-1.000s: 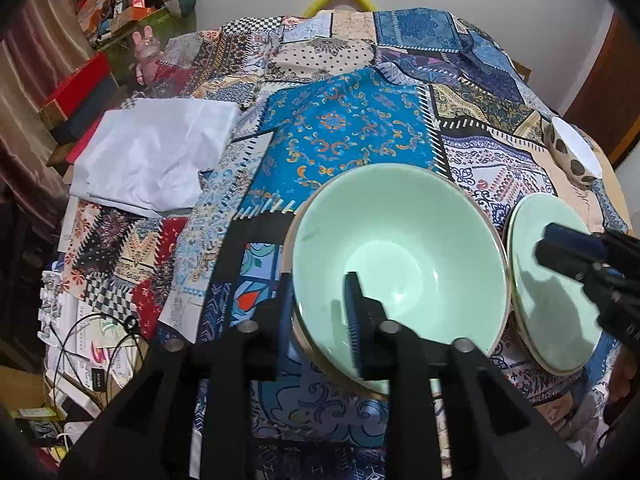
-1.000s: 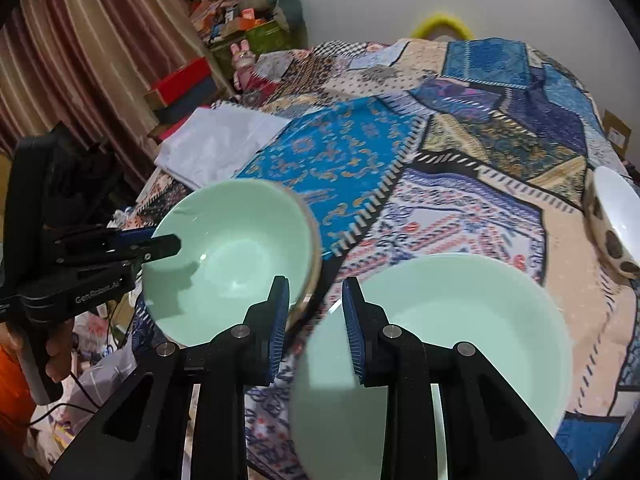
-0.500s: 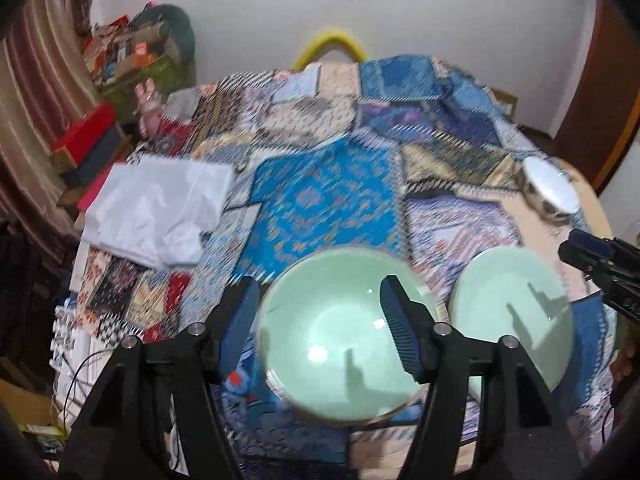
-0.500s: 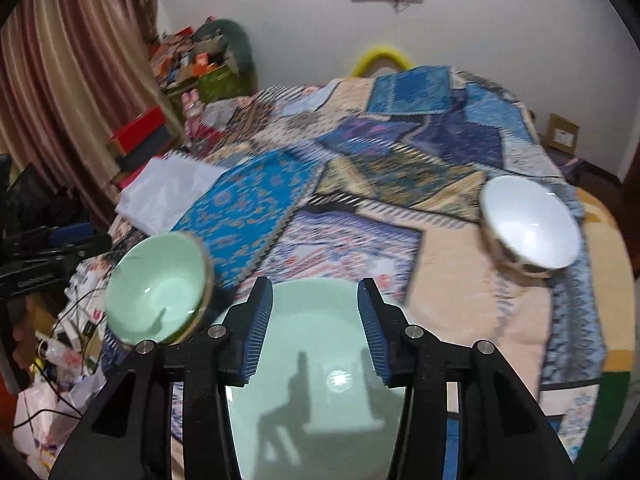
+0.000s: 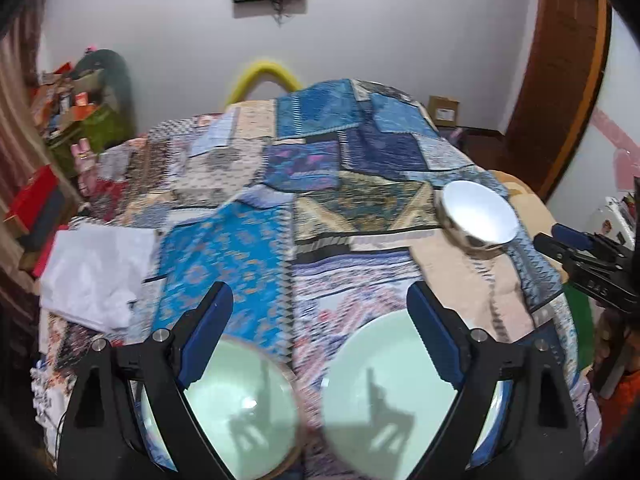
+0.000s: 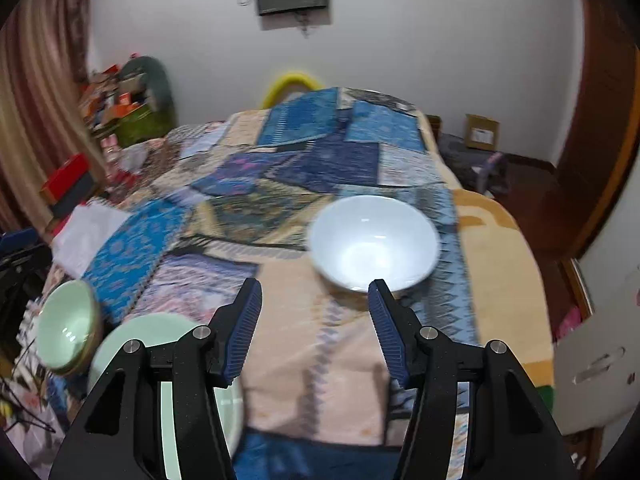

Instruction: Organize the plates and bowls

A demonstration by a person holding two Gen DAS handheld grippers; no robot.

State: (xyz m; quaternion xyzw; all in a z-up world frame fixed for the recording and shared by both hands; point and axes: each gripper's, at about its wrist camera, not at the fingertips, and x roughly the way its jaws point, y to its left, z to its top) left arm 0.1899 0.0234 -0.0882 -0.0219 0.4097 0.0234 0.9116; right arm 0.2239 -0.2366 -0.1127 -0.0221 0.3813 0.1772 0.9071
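A pale green bowl [image 5: 240, 404] and a pale green plate [image 5: 384, 392] lie side by side on the patchwork cloth [image 5: 312, 216], below my left gripper [image 5: 318, 326], which is open and empty above them. A white bowl with a patterned outside [image 5: 478, 220] sits farther right. In the right wrist view my right gripper [image 6: 314, 320] is open and empty, with the white bowl [image 6: 374, 246] just beyond its right finger. The green bowl [image 6: 66, 326] and green plate [image 6: 160, 352] lie at lower left.
A white folded cloth [image 5: 96, 272] lies at the table's left. Red boxes [image 5: 32, 208] and clutter stand off the left edge. A yellow chair back [image 5: 262, 76] is behind the table. The right gripper's tip [image 5: 576, 248] shows at the right.
Both grippers have opened wide, let go of the green bowl and plate, and pulled up and back. The right gripper has swung toward the white bowl.
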